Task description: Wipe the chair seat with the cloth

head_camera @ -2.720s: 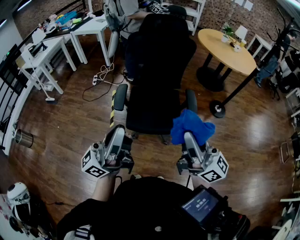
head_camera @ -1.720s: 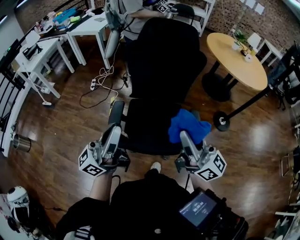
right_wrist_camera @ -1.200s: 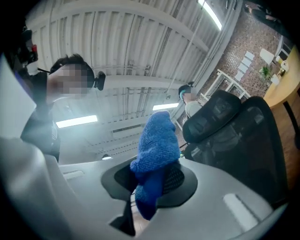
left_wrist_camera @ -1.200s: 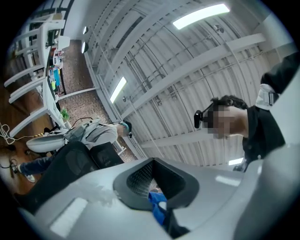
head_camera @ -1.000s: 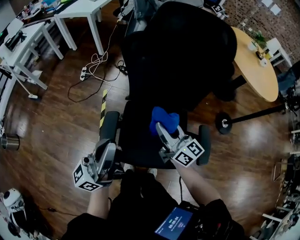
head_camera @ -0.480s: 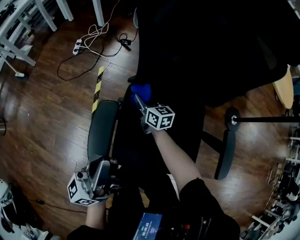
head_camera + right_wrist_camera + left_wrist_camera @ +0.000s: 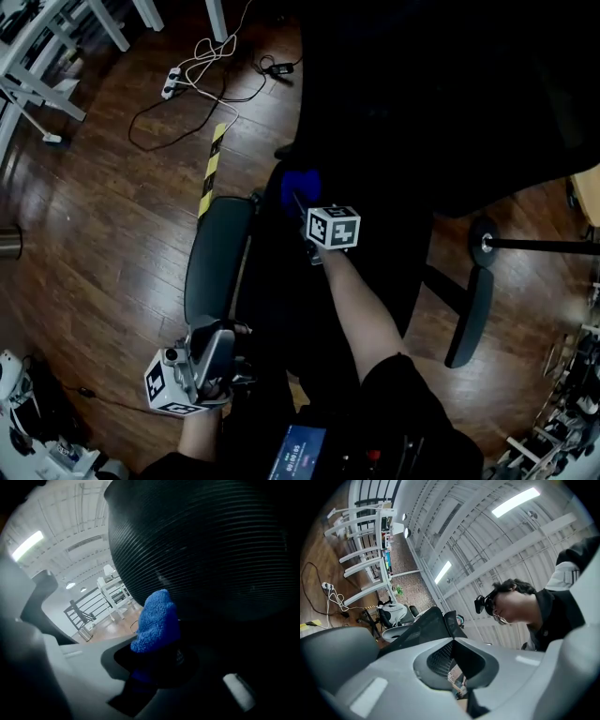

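Note:
The black office chair seat fills the middle of the head view, with its backrest above. A blue cloth lies pressed on the far left part of the seat, close under the backrest. My right gripper is shut on the cloth, its marker cube just behind. In the right gripper view the cloth bulges out of the right gripper against the ribbed backrest. My left gripper hangs off the seat's front left corner, shut and holding nothing; the left gripper points up at the ceiling.
The left armrest runs beside the seat, the right armrest on the other side. A power strip with cables and striped tape lie on the wooden floor. A stand's round base sits right. White table legs are top left.
The right gripper carried the blue cloth from the seat's front right corner across to the far left of the seat. The left gripper dropped back to the lower left.

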A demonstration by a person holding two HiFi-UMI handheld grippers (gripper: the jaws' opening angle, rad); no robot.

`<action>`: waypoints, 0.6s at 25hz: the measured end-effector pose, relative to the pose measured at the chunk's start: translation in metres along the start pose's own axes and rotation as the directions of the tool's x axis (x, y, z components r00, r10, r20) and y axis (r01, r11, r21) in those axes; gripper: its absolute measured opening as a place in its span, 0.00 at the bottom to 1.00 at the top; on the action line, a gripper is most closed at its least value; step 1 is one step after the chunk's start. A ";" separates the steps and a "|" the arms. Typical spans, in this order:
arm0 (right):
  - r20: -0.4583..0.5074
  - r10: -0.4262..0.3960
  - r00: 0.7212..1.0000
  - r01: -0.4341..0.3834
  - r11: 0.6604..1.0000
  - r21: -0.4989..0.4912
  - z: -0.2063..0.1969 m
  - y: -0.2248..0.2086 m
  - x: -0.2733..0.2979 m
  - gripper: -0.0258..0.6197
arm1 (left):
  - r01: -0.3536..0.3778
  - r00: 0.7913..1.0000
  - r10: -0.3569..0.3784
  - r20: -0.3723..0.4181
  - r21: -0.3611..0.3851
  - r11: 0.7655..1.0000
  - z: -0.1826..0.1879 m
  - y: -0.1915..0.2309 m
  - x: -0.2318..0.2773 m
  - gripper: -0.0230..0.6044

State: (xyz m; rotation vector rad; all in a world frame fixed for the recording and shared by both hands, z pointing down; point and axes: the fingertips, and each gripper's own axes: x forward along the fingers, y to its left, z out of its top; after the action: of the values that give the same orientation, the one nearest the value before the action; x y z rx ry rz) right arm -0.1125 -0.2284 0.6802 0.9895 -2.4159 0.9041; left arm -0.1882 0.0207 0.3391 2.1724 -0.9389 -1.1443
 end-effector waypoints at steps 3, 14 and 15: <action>0.000 -0.076 0.997 0.076 0.997 0.003 -0.004 -0.031 -0.023 0.17 | 0.012 1.000 -0.012 0.000 -0.009 1.000 -0.004 0.000 0.000 0.02; 0.012 -0.393 0.919 0.391 0.916 0.094 -0.031 -0.195 -0.163 0.17 | 0.050 0.996 -0.054 -0.072 -0.057 0.997 -0.040 -0.004 0.022 0.02; 0.016 -0.418 0.908 0.414 0.905 0.102 -0.031 -0.206 -0.177 0.17 | 0.051 0.995 -0.056 -0.079 -0.062 0.997 -0.044 -0.004 0.024 0.02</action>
State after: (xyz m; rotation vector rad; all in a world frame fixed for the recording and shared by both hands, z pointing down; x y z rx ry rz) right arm 0.1609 -0.2340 0.6915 1.4977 -2.0779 0.8527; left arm -0.1396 0.0102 0.3473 2.1906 -0.8058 -1.0866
